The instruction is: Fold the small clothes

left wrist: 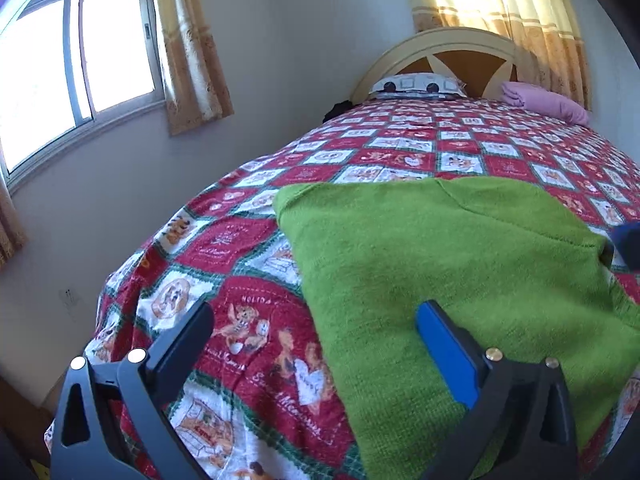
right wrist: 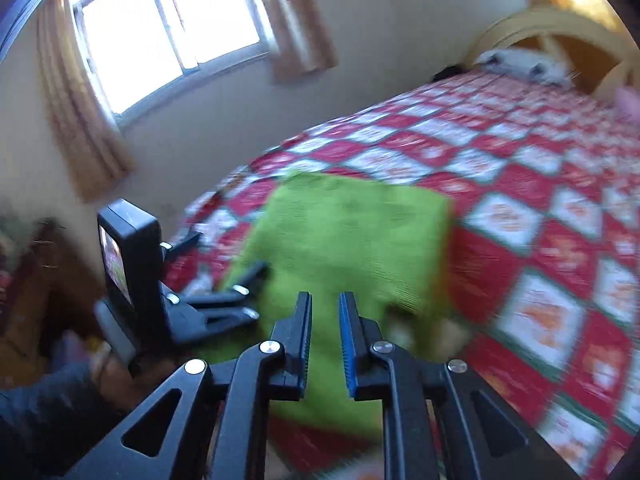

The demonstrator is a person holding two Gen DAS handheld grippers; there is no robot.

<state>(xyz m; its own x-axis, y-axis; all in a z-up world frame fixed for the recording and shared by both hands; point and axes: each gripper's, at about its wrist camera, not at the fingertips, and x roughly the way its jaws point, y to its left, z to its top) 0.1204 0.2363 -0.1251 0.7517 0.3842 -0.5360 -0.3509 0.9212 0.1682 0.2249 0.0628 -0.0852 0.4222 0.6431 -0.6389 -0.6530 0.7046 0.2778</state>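
A folded green sweater (left wrist: 460, 280) lies on the bed's patterned quilt (left wrist: 248, 248). The left hand-held gripper (left wrist: 316, 332) gapes wide over its edge, empty. The right hand-held gripper (right wrist: 325, 340) hovers above it, jaws narrowly parted, gripping nothing.

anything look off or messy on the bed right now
Nothing stands out. The green knit garment lies flat on the patterned bedspread, its edges fairly straight. A folded pink cloth sits by the headboard beside the pillow. Both grippers hover with nothing between their jaws. The right wrist view is motion-blurred.
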